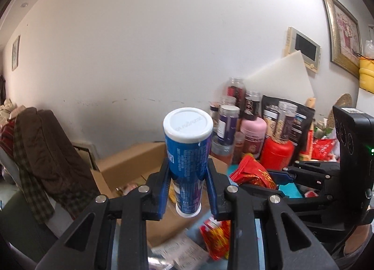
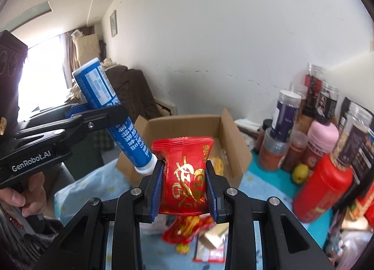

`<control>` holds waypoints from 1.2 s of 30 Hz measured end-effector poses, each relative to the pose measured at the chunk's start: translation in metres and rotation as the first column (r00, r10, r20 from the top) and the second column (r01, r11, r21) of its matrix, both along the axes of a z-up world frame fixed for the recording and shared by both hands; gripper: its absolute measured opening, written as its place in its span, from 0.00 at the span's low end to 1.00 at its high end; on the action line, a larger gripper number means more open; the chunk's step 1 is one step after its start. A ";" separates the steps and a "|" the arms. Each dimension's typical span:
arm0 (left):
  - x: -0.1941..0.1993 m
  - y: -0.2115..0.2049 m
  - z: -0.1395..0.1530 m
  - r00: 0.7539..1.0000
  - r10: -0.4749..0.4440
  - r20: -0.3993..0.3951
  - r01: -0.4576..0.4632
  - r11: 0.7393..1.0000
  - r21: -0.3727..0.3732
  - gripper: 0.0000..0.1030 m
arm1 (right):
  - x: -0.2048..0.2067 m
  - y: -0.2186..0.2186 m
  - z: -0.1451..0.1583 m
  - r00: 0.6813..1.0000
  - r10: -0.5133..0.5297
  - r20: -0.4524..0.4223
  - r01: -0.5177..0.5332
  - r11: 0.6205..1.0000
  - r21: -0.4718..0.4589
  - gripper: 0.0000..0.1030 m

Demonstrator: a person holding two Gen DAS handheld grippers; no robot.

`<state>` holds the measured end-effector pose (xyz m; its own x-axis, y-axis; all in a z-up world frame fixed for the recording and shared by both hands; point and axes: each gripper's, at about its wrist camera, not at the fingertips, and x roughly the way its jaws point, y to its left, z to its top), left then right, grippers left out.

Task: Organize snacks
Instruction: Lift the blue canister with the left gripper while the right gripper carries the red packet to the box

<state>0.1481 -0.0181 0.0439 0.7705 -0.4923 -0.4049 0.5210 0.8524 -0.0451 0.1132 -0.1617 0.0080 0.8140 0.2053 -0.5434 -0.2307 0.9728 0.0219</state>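
My left gripper (image 1: 187, 172) is shut on a blue snack tube (image 1: 187, 153) with a white cap, held upright in the air above the open cardboard box (image 1: 131, 165). It also shows in the right wrist view (image 2: 112, 115), tilted, at the left. My right gripper (image 2: 184, 176) is shut on a red snack packet (image 2: 187, 172) with gold print, held above the table in front of the box (image 2: 187, 125). The packet also shows in the left wrist view (image 1: 252, 172), at the right. Yellow snacks lie inside the box.
Several jars, bottles and bags (image 2: 322, 143) crowd the table's right side, with a yellow fruit (image 2: 300, 173). Loose red packets (image 2: 187, 230) lie on the light blue tablecloth (image 2: 257, 186) below my grippers. A chair with brown clothes (image 1: 46, 153) stands left of the box.
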 end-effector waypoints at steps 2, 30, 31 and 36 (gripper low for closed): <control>0.014 0.001 0.002 1.000 0.006 0.004 -0.006 1.000 0.000 0.27 | 0.013 0.001 0.003 1.000 -0.002 0.006 0.002 1.000 -0.003 0.31; 0.198 0.000 -0.063 0.983 0.065 -0.172 -0.039 0.987 0.153 0.27 | 0.190 0.028 -0.043 0.991 0.038 -0.125 -0.045 0.998 -0.053 0.31; 0.202 -0.001 -0.068 0.981 0.066 -0.185 -0.036 0.986 0.160 0.27 | 0.194 0.028 -0.047 0.990 0.038 -0.136 -0.045 0.998 -0.054 0.31; 0.220 -0.005 -0.088 0.967 0.063 -0.248 -0.018 0.983 0.181 0.27 | 0.209 0.027 -0.068 0.980 0.036 -0.194 -0.047 0.997 -0.053 0.31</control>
